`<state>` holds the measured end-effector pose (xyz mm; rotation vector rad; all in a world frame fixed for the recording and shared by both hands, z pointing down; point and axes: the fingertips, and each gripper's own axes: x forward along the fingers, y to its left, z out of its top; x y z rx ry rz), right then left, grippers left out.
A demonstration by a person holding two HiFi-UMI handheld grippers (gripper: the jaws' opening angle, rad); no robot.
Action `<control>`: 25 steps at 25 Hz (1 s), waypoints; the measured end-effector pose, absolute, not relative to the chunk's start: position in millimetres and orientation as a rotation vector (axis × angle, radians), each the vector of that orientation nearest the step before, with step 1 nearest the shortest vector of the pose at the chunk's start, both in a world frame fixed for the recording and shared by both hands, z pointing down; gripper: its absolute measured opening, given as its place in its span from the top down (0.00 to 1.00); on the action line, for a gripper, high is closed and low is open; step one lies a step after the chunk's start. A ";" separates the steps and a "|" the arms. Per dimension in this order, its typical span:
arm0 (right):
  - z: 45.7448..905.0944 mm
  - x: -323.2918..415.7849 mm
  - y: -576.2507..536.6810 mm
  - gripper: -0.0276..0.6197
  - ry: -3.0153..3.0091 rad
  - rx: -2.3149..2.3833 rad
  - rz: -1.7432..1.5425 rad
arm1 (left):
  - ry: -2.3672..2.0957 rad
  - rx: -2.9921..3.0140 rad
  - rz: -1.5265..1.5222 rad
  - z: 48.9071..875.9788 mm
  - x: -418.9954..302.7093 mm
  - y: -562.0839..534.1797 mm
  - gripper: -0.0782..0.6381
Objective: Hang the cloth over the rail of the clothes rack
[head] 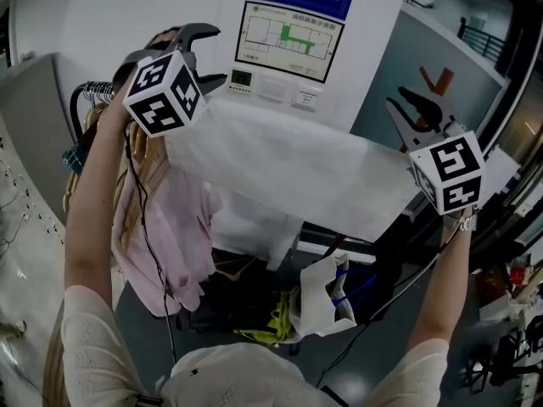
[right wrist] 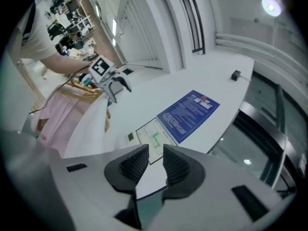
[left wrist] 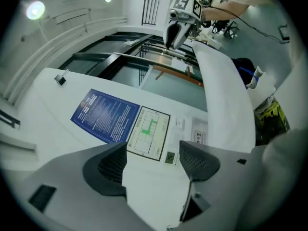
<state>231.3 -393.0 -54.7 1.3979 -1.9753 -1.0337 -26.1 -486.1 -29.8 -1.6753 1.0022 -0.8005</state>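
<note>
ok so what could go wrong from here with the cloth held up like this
1. The left claw stands wide open around the white cloth, pads not pressing, so that end could slip and drop.
2. The right claw is closing on the cloth edge but has not pinched it yet; a pull now could lose it.
3. The pink garment hangs under the left end, so the cloth may bunch on it as it comes down.

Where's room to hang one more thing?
Little room up top: wire hangers and a pink garment crowd the left, and the wide white cloth fills the rest. Bare grey floor shows between the pink garment and the person's left arm.
</note>
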 end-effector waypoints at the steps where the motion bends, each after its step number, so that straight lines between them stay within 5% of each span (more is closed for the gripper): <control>1: -60.0 225.8 -388.2 0.82 -1.977 1.480 -1.068 | 1.001 -1.705 -0.773 -25.8 -21.7 -477.5 0.40; 9: -43.5 174.3 -351.8 0.91 -2.224 1.810 -1.076 | 1.169 -1.846 -0.274 -17.9 14.2 -404.2 0.42; 20: 22.6 138.3 -305.6 0.91 -2.471 1.776 -0.988 | 1.270 -1.801 0.143 13.2 29.1 -315.5 0.75; 25: 82.6 140.3 -293.0 0.91 -2.632 1.942 -0.775 | 1.422 -2.050 0.478 65.7 17.7 -299.4 0.81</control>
